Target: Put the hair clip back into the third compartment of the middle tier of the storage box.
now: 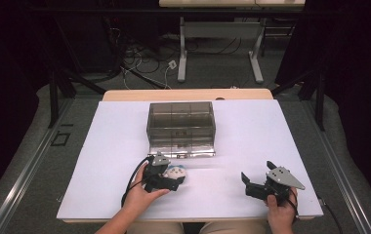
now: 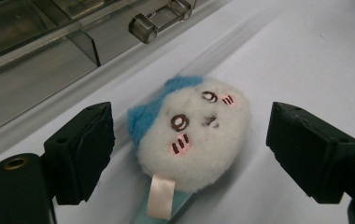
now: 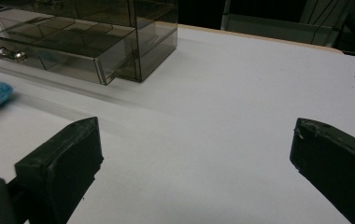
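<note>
A small white plush toy (image 2: 192, 135) with blue ears, a stitched face and a ribbon tag lies on the white tabletop (image 1: 252, 131), just in front of a smoky clear drawer box (image 1: 181, 127). My left gripper (image 1: 174, 176) is low over the table, and its black jaws stand on either side of the toy (image 1: 177, 171) with a gap at each pad, so it is open (image 2: 189, 144). At the near right, my right gripper (image 1: 257, 173) rests open on the table with nothing between its jaws (image 3: 194, 158).
The box's bottom drawer (image 3: 59, 53) is pulled out towards me, and its clear handle (image 2: 161, 21) lies close behind the toy. A bare white surface spreads to the right of the box. Beyond the table's far edge are desk legs (image 1: 182, 53) and cables on the floor.
</note>
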A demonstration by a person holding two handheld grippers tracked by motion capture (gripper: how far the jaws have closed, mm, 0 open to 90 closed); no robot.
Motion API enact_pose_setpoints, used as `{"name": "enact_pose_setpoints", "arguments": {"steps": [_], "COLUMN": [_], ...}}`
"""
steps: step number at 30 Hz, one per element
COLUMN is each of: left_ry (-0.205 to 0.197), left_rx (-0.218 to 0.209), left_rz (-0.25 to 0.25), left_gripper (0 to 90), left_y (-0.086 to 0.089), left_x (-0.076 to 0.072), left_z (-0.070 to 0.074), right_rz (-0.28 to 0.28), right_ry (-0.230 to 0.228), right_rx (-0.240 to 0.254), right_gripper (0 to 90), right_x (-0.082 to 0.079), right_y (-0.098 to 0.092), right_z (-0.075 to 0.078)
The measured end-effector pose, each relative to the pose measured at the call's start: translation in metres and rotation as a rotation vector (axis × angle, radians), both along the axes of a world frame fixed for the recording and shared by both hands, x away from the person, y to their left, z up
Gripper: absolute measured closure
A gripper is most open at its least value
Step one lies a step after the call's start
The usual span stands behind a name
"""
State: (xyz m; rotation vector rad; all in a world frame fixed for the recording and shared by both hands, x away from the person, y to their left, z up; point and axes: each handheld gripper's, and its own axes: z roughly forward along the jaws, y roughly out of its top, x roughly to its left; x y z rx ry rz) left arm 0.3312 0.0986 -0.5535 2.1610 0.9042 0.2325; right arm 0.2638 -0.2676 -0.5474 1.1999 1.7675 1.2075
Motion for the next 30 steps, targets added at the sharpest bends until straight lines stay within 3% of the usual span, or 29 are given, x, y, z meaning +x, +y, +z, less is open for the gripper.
{"name": "enact_pose_setpoints", "arguments": {"steps": [11,19,30], "left_ry": [0.014,0.02,0.026], "left_rx": [0.005,0.034,0.063], "left_rz": [-0.01,-0.027,-0.015], "left_gripper": [16.1,16.9,30.4], "left_y": [-0.009,-0.015,-0.015], "left_x": [0.005,0.008,0.01], "left_z": [-0.001,-0.001,0.002], "right_rz": [0.0,0.001,0.0], "right_ry": [0.001,0.001,0.003], "right_rx": [0.002,0.0,0.003], "right_gripper": [2.5,2.7,3.3], "right_x": [0.0,0.0,0.0], "right_y": [0.0,0.0,0.0], "right_z": [0.0,0.0,-0.001]}}
